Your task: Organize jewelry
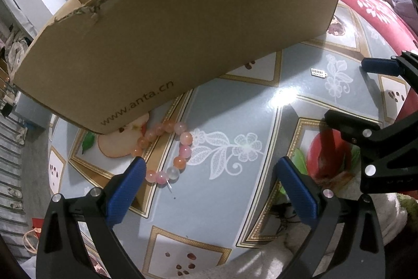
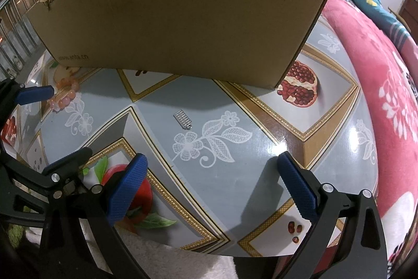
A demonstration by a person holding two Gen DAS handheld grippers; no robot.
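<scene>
A bracelet of pink and orange beads (image 1: 167, 151) lies on the patterned table (image 1: 222, 190), just in front of a brown cardboard box (image 1: 183, 25). My left gripper (image 1: 211, 174) is open and empty, its left finger right beside the bracelet. A small silver pendant (image 2: 183, 119) lies on the table ahead of my right gripper (image 2: 211, 174), which is open and empty. The bracelet (image 2: 65, 96) and box (image 2: 183, 17) also show in the right wrist view, and the pendant (image 1: 318, 73) in the left wrist view.
The box is open at the top with torn edges and fills the back of the table. A red floral blanket (image 2: 378, 96) lies to the right. The table's front edge (image 2: 209, 251) is close below the grippers.
</scene>
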